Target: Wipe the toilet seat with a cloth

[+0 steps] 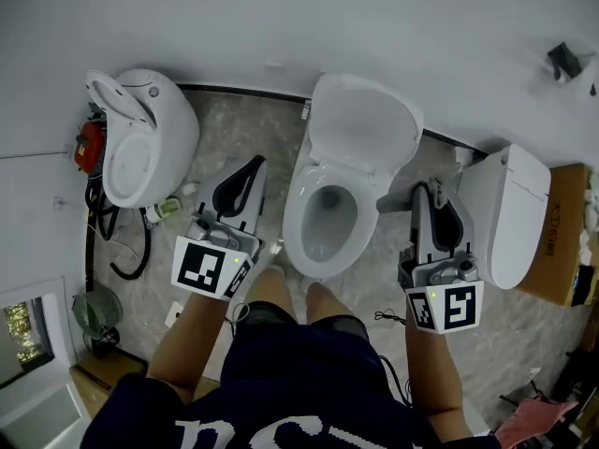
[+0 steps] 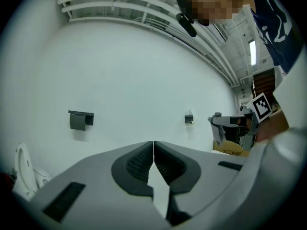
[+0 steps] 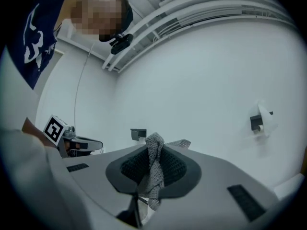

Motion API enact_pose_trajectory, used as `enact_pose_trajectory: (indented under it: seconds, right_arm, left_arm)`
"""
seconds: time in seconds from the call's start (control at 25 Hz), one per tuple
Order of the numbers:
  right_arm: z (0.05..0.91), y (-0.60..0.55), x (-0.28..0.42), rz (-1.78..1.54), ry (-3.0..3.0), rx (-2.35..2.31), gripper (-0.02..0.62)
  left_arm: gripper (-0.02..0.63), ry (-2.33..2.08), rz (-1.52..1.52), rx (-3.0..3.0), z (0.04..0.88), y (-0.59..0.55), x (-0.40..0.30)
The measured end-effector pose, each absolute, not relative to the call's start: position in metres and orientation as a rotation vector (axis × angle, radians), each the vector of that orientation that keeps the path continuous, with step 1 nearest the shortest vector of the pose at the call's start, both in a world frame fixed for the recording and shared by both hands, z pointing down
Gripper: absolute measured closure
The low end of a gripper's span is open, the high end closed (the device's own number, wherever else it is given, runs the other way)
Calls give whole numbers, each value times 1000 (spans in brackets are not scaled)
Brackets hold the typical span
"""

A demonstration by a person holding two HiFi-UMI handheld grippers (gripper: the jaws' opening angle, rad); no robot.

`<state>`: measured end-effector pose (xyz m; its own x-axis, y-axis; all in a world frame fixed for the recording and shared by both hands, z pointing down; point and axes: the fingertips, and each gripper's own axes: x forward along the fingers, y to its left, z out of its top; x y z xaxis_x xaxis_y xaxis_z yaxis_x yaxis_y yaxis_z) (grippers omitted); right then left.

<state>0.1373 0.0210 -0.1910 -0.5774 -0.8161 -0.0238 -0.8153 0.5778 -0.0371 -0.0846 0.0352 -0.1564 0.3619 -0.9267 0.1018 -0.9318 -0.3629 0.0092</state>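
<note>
The grey marbled tile floor (image 1: 379, 283) carries three toilets along the wall: a white ceramic toilet with its lid raised (image 1: 301, 204) stands between a rounded white toilet (image 1: 140, 152) and a boxy white toilet (image 1: 510, 218). A black looped cable (image 1: 131, 262) lies by the rounded one.

The middle toilet (image 1: 323, 223) stands at the wall (image 1: 281, 26) between the left toilet (image 1: 145, 138) and the right toilet (image 1: 510, 213). The left tool (image 1: 253, 171) is over the left gap. The right tool (image 1: 427, 193), with the cloth (image 3: 152, 171) in it, is over the right gap.

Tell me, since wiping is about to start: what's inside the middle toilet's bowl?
Only the bare white bowl shows, shaded toward its bottom; nothing lies in it. The seat overhangs and hides its upper walls.
</note>
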Motion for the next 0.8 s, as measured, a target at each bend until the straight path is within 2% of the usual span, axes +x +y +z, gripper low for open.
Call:
enact_pose_trajectory:
  seconds: [0.4,0.8]
  right_arm:
    - [-77,-47,133,-118,2859,-1415,526]
    - [118,-98,116,-178,2979,-1551,526]
  left_arm:
    - [584,-1583,134,2524,-55,-48,-50]
    - [584,-1496,144,2486,77,-107,-51]
